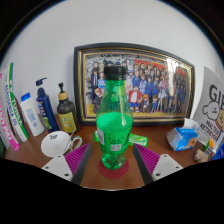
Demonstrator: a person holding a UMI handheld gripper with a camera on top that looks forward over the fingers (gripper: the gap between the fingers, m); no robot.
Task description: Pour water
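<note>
green bottle between spread fingers

at the left stand a blue pump bottle and an amber pump bottle, contents not discernible, with a white cup before them. the green bottle, capped and upright on the wooden table, stands between the gripper fingers, a gap showing at either side. behind it hangs a framed photo; a blue box lies rightward.

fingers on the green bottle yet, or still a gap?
Apart. The gripper view shows the green bottle standing on the table between the fingers of the gripper, with wood visible between each pink pad and the bottle.
</note>
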